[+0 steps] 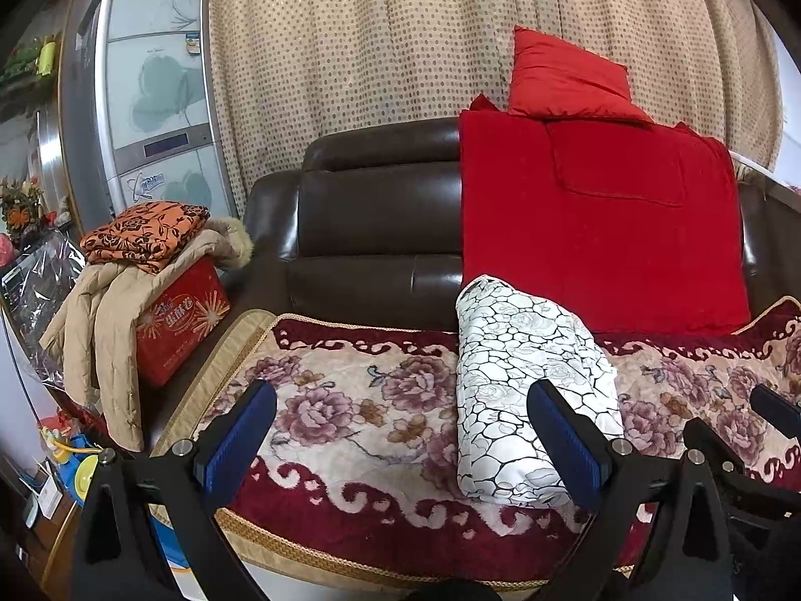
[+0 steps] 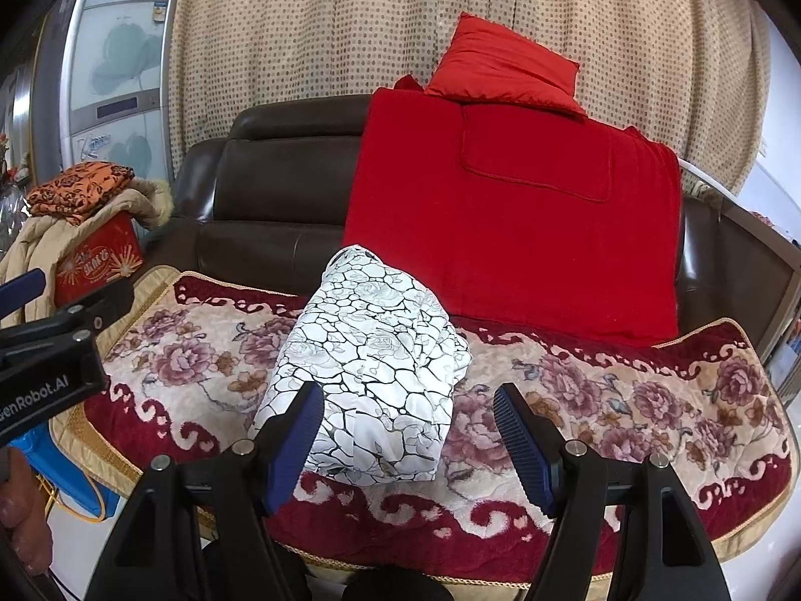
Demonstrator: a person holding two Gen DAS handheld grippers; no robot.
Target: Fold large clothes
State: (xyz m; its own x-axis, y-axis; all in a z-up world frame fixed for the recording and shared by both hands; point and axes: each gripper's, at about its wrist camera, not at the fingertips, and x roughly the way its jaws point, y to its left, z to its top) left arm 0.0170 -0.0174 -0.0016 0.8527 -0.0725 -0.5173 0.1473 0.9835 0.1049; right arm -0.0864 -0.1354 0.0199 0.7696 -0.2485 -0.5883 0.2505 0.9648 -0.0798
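Both the left gripper [image 1: 400,443] and the right gripper [image 2: 408,438] hover spread and empty over the white crackle-print folded garment [image 2: 370,375]: soft, light, floppy; best pinched at its near edge.

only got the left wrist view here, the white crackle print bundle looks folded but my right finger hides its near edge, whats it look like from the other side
Observer: In the right wrist view the white crackle-print folded garment is a compact bundle, with a loose flap bulging at its right side.
Operator: is the right gripper holding anything
Observer: No, the right gripper is open and empty; only its left finger overlaps the bundle.
Operator: and my left gripper from there
Observer: The left gripper is open, well left of the bundle over the floral plush sofa cover.
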